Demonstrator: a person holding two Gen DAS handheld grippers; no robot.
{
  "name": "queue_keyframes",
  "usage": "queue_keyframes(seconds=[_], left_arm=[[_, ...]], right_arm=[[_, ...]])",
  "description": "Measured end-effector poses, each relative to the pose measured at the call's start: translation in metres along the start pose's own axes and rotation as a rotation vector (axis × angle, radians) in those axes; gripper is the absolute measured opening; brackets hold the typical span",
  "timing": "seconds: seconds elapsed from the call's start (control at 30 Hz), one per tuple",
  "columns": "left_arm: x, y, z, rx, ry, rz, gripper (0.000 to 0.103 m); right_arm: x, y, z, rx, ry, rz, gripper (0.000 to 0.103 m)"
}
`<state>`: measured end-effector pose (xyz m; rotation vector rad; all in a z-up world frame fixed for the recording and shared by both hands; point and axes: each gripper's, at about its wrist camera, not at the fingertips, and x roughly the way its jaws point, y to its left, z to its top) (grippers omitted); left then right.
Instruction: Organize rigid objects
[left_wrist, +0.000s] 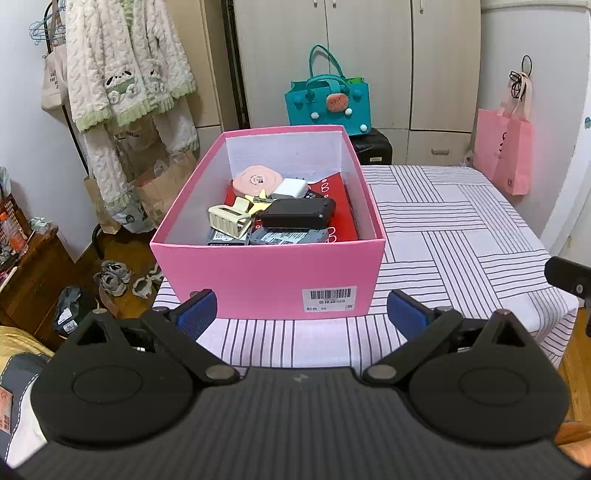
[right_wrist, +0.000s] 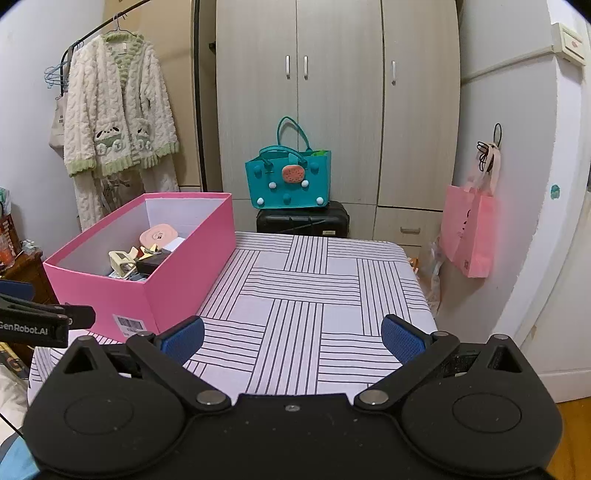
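A pink box (left_wrist: 266, 275) stands on the striped table, also in the right wrist view (right_wrist: 177, 284) at the left. Inside lie a black case (left_wrist: 297, 213), a cream hair claw (left_wrist: 227, 218), a pink round disc (left_wrist: 255, 180), a white charger (left_wrist: 290, 188), grey devices (left_wrist: 286, 236) and a red booklet (left_wrist: 340, 206). My left gripper (left_wrist: 301, 314) is open and empty, just in front of the box's near wall. My right gripper (right_wrist: 291, 338) is open and empty over the bare tablecloth, right of the box.
The striped tablecloth (right_wrist: 306, 295) covers the table. A teal bag (right_wrist: 288, 177) sits on a black suitcase (right_wrist: 303, 221) behind it, before a wardrobe. A pink bag (right_wrist: 467, 229) hangs on the right wall. A robe (right_wrist: 118, 110) hangs at left. Shoes (left_wrist: 114, 277) lie on the floor.
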<state>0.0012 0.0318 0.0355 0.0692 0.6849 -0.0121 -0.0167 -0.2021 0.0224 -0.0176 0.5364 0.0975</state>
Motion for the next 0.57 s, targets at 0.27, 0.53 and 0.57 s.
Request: queue_keyframes(seconds=[0.27,0.53,0.57], left_arm=[[0.0001,0.0017,-0.0001,-0.021,0.002,0.02,0.103],[-0.0005,0.0008,-0.0009,-0.01,0.002,0.033,0.103],[-0.0007,0.0006,-0.0008,-0.009,0.002,0.033,0.103]], right_arm=[[0.0005,-0.0019,0.0008,0.008,0.006,-0.002,0.103],[0.0023,-0.002,0.0008,0.004,0.009,-0.002,0.103],[0.0024,-0.0021,0.0009,0.002,0.008,-0.001,0.103]])
